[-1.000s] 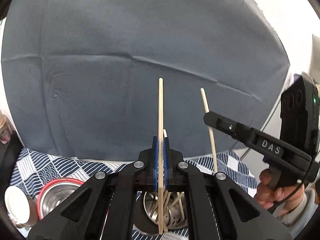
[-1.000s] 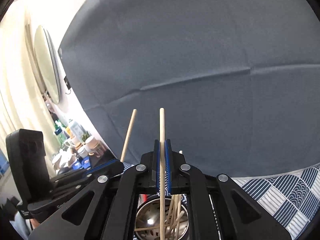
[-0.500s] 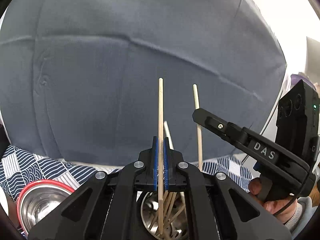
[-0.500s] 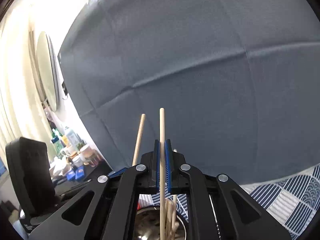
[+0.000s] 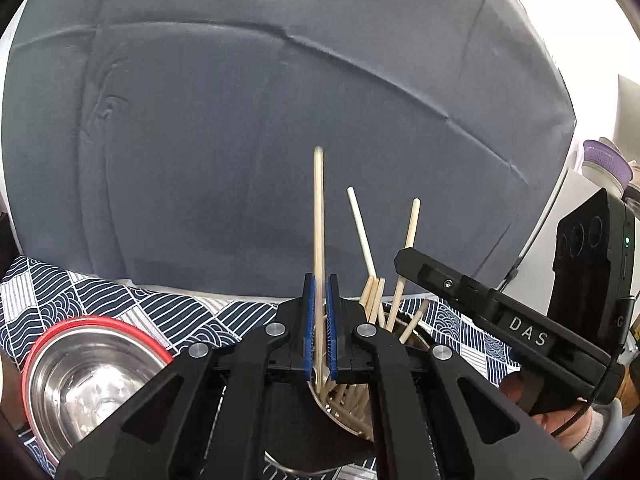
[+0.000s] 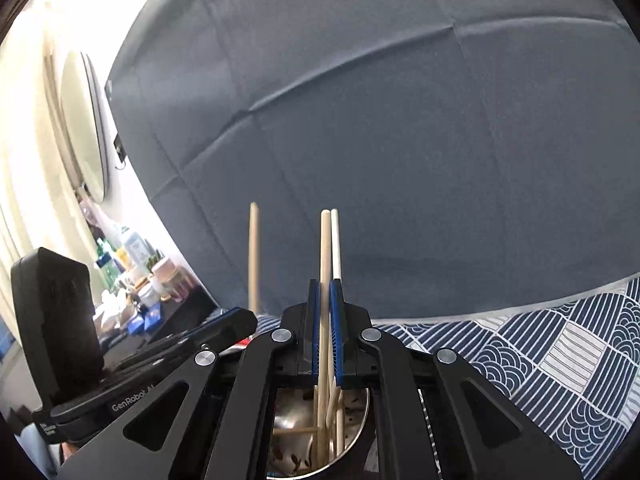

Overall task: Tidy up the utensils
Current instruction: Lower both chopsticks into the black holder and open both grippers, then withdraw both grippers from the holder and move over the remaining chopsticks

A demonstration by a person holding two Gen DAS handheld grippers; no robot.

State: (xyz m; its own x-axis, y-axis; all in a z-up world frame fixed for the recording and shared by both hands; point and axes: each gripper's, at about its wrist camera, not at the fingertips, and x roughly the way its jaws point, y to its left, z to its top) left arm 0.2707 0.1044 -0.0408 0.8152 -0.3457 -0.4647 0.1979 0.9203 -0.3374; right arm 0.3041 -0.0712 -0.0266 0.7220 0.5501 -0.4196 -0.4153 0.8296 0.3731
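L gripper (image 5: 318,330) fingers pinching one wooden chopstick (image 5: 319,216), long axis upright, lower tip hanging inside steel holder (image 5: 344,420) directly below. R gripper (image 6: 325,334) fingers pinching own chopstick (image 6: 325,264), also upright over same holder (image 6: 356,432). L view only: red-rimmed steel bowl (image 5: 86,376) sitting beside on patterned cloth (image 5: 168,312). R view showing holder's inside better.

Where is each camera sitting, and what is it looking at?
Left wrist: rides the left hand-held gripper, looking along a pinched chopstick into the metal holder; the person's right hand shows.
Right wrist: rides the right hand-held gripper, looking past its chopstick the same way.
Both share the holder, grey backdrop and patterned tablecloth.
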